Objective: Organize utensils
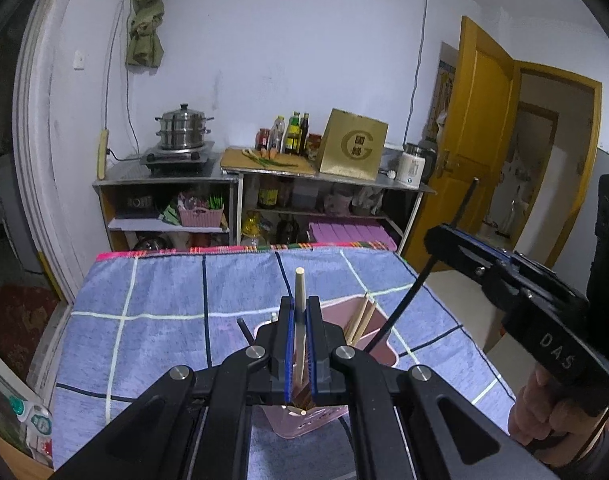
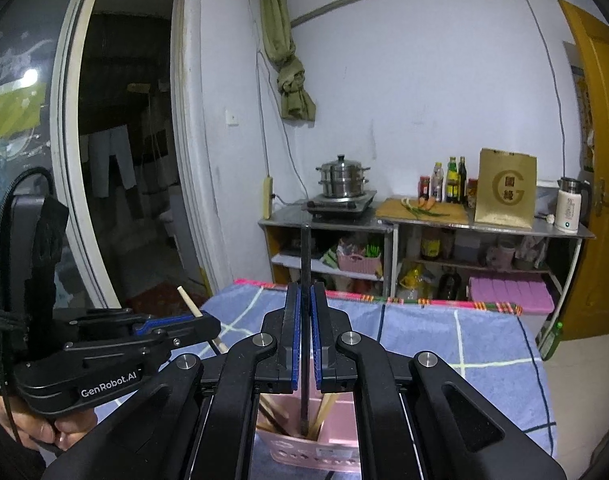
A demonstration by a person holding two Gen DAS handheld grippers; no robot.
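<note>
A pink utensil holder stands on the blue checked cloth, just under both grippers; it also shows in the right wrist view. My left gripper is shut on a pale wooden chopstick, held upright with its lower end in the holder. My right gripper is shut on a black chopstick, upright with its tip in the holder; it also shows in the left wrist view. Several wooden chopsticks lean in the holder's far compartment.
The blue checked cloth covers the table, with a pink woven edge at the far side. Beyond stand steel shelves with a steamer pot, bottles, a gold box and a kettle. A yellow door is at the right.
</note>
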